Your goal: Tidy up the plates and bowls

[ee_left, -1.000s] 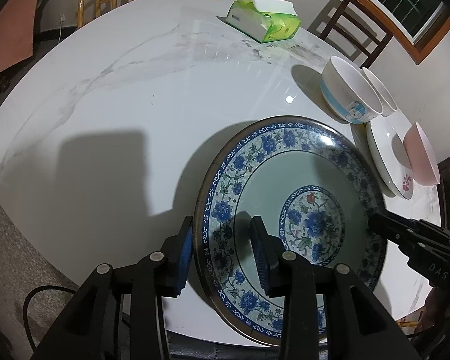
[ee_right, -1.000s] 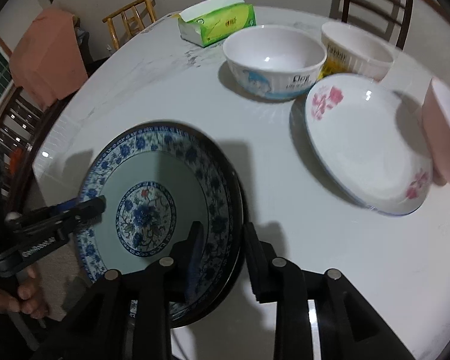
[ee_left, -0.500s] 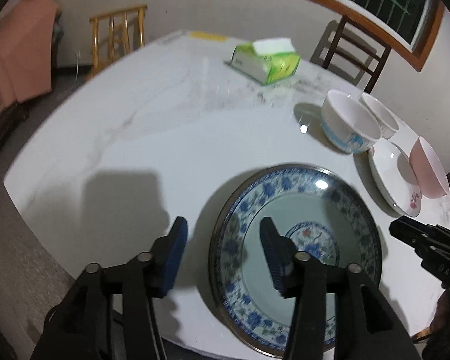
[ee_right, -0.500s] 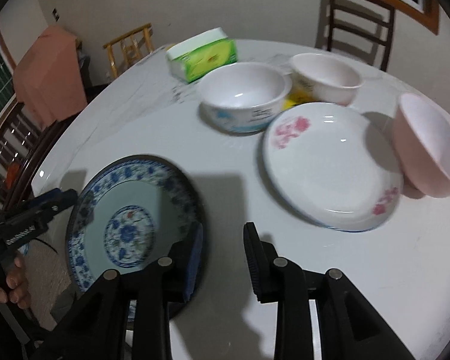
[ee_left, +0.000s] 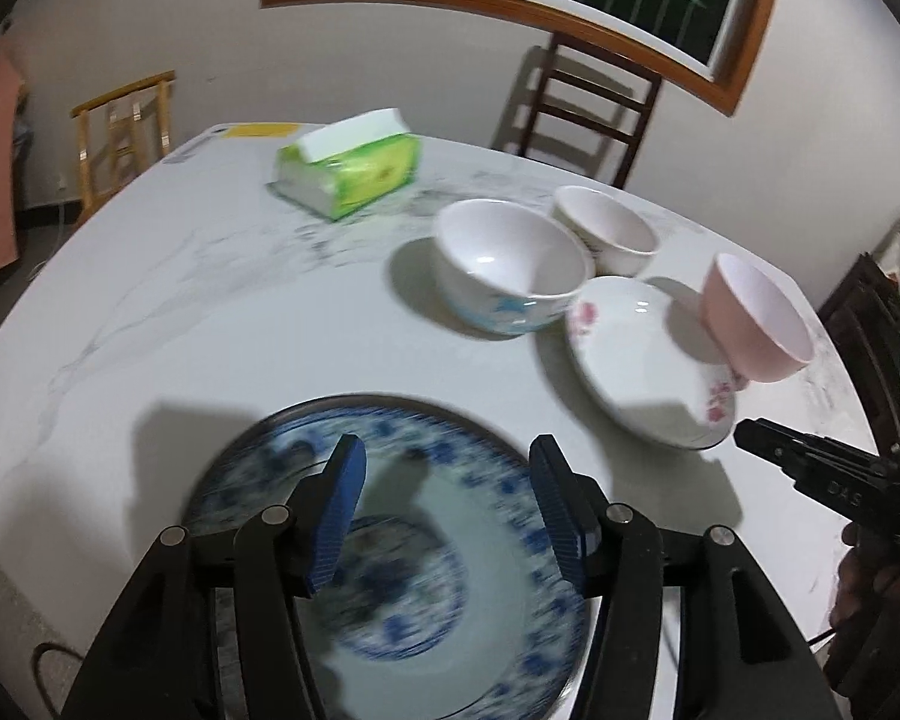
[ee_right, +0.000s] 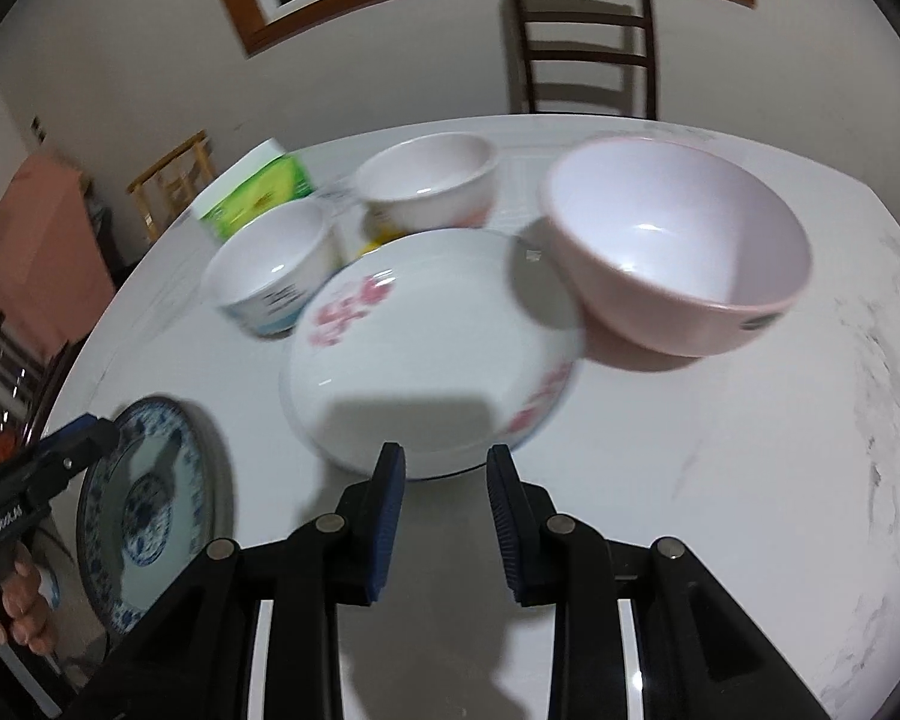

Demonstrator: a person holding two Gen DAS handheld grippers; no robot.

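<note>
The blue-and-white plate (ee_left: 450, 600) lies flat at the table's near edge, blurred, under my left gripper (ee_left: 447, 456). Its jaws are opening, with only air between the pads. My right gripper (ee_right: 447, 459) stands open with a narrow gap and nothing in it, just short of the near rim of the white plate with pink flowers (ee_right: 426, 348). A pink bowl (ee_right: 678, 258) leans tilted against that plate's far right side. Behind stand a white bowl with blue print (ee_right: 270, 276) and a smaller white bowl (ee_right: 426, 186).
A green tissue pack (ee_left: 354, 168) lies at the back of the white marble table (ee_left: 210, 300). A dark chair (ee_left: 588, 114) and a light wooden chair (ee_left: 126, 132) stand around it. A hand (ee_right: 18, 612) grips the left tool's handle.
The left jaws let go of the blue plate's rim and widened. Both grippers lifted and tilted up. The right one swung off the blue plate toward the flowered plate.
</note>
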